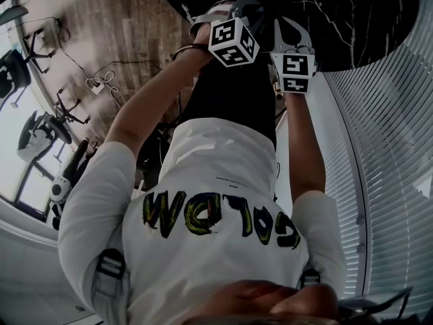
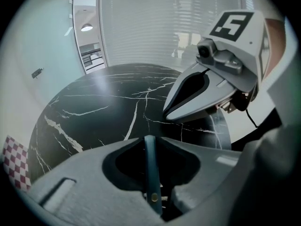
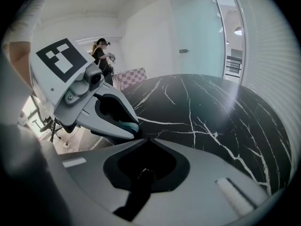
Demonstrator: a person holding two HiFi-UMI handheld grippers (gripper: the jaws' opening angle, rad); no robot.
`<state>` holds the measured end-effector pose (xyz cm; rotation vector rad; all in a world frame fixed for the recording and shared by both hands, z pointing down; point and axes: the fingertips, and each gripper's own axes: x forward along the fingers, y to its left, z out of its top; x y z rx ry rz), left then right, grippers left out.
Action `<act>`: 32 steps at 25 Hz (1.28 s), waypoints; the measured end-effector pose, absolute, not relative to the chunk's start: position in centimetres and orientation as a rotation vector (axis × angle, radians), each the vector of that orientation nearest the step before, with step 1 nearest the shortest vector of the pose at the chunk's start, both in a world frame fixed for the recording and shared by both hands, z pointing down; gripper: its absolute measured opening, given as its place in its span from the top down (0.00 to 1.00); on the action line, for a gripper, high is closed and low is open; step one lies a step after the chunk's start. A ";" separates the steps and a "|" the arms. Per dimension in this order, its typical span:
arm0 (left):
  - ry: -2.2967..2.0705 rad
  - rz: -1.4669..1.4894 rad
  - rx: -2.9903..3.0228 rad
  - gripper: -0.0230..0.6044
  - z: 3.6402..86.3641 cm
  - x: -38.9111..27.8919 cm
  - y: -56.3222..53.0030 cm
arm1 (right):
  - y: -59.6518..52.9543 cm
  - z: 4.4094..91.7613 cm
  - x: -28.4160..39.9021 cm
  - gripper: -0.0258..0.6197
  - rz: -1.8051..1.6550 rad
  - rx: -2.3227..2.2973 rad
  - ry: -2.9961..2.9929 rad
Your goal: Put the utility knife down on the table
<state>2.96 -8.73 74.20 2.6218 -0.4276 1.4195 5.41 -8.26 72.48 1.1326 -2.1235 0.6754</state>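
Utility knife (image 2: 150, 166) shows edge-on as a slim teal strip with a small pale rivet near its lower end. It stands upright in the dark hollow behind the jaw tips. The left gripper (image 2: 149, 139) is clamped on it, the grey jaws pressing both flat sides, so the knife is held off the table, not lying on it. From the right gripper view only a teal sliver peeks from that gripper's tip. The right gripper (image 3: 143, 138) hangs just beside it with its jaws closed together. Both are near the rim of the round black marble table (image 2: 94, 102) with white veins. Beyond it are a red-and-white checkered board (image 3: 131, 76), pale window blinds (image 2: 164, 27) and a standing person (image 3: 100, 55).
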 end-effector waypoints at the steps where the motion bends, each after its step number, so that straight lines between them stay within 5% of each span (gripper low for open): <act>1: -0.434 1.418 2.622 0.82 74.1 2.9 -8.8 | -8.2 72.4 5.3 0.96 0.677 1.131 -2.124; 32: -0.474 1.388 2.645 0.69 71.1 2.9 -8.9 | -7.3 69.1 6.7 0.96 0.626 1.164 -2.159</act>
